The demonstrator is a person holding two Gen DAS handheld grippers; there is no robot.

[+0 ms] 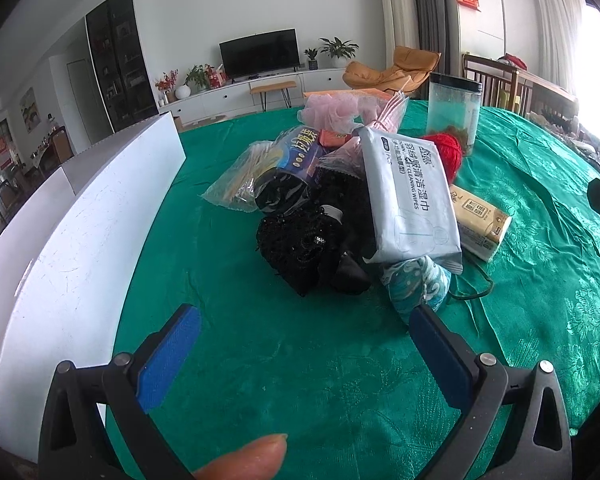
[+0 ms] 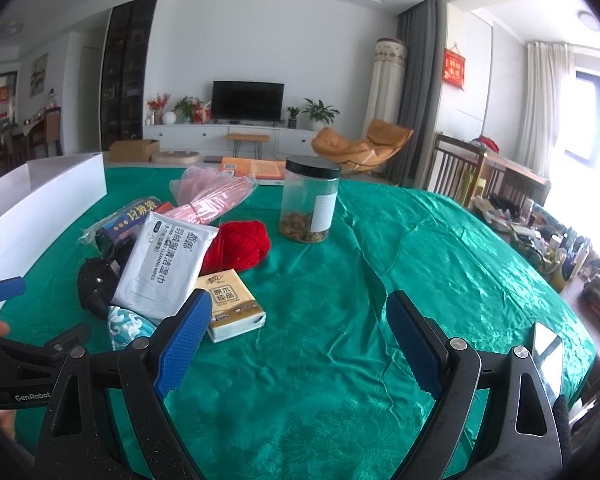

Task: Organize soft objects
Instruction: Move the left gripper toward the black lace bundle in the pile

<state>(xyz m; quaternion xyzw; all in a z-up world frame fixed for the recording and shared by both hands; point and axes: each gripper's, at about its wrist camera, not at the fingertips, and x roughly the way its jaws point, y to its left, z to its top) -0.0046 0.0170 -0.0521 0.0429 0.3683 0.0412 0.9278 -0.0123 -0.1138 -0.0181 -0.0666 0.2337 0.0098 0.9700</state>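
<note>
A pile of soft things lies on the green tablecloth: a white pack of cleaning wipes, a black lacy fabric bundle, a teal patterned pouch, a tissue pack, a red yarn ball and a pink mesh puff. My left gripper is open and empty, just short of the pile. My right gripper is open and empty, right of the tissue pack, wipes and yarn.
A white open box stands along the left of the table, also in the right wrist view. A clear jar with a black lid stands behind the yarn. A phone lies near the right edge. Clutter lines the far right.
</note>
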